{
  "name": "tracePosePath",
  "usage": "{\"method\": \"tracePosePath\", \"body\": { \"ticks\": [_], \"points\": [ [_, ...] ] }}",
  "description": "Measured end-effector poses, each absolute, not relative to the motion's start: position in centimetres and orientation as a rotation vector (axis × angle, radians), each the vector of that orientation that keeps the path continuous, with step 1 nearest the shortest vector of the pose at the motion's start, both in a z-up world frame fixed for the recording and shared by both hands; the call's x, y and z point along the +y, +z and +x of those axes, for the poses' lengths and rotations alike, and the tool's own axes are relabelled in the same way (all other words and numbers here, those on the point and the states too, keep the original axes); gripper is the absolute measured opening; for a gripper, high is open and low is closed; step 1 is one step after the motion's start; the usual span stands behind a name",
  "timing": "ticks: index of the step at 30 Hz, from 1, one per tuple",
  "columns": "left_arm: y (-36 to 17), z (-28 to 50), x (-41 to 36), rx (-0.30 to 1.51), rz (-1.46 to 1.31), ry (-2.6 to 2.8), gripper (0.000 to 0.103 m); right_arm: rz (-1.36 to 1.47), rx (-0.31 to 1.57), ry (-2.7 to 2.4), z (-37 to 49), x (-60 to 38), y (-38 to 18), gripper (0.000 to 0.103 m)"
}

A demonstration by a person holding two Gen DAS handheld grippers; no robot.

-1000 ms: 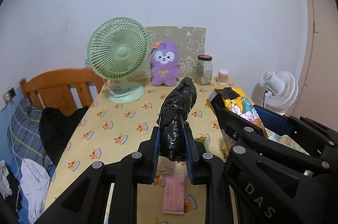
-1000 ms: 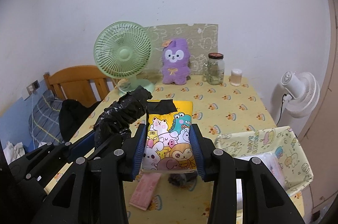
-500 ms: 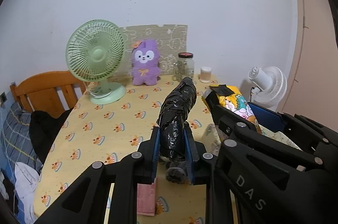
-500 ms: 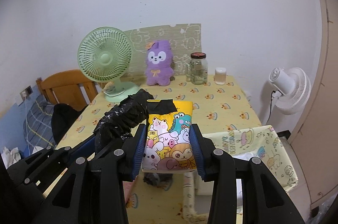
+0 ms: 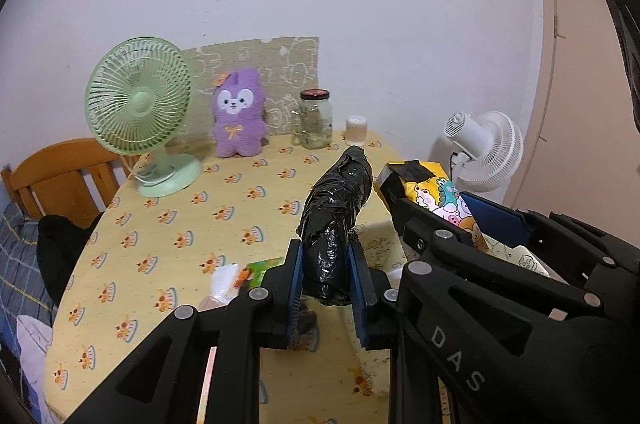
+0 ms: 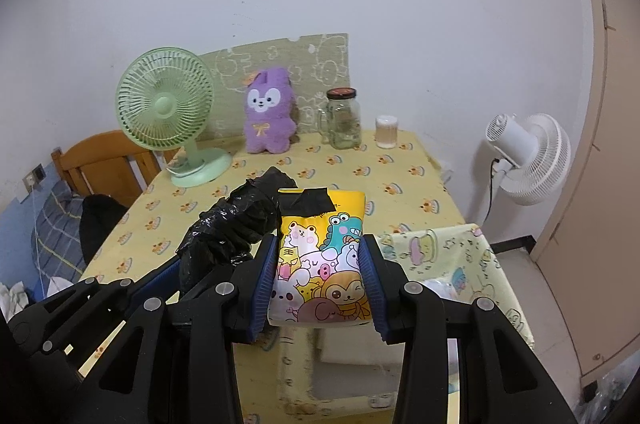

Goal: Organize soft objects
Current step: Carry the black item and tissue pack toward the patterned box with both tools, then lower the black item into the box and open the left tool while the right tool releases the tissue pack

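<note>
The left tool (image 5: 326,278) clenches a crinkled, shiny black plastic-wrapped roll (image 5: 336,216); the right tool (image 6: 320,282) clenches a smooth yellow cartoon-printed soft packet (image 6: 320,256), both above the yellow patterned surface (image 5: 168,224)

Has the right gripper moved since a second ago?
Yes. In the right wrist view the green fan and purple plush now sit further left, while the patterned box has come closer, so the right gripper went rightward, toward that box.

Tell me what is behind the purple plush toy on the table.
Behind the purple plush toy a beige board with white cartoon outlines leans against the wall. The toy covers the board's lower middle, so whatever lies there cannot be seen.
</note>
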State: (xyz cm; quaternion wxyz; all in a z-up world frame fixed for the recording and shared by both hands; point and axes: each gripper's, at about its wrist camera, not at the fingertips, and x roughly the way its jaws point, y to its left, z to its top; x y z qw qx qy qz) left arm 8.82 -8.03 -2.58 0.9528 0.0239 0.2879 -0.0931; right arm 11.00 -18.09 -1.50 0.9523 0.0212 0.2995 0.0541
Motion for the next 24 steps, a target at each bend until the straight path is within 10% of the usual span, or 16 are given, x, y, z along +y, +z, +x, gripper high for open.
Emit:
{"method": "tracePosePath", "body": {
  "ticks": [24],
  "points": [
    [-6.5, 10.8, -14.8, 0.725, 0.121, -0.324, 0.034, 0.107, 0.709, -0.022, 11.4, -25.2, -5.6, 0.045]
  ]
}}
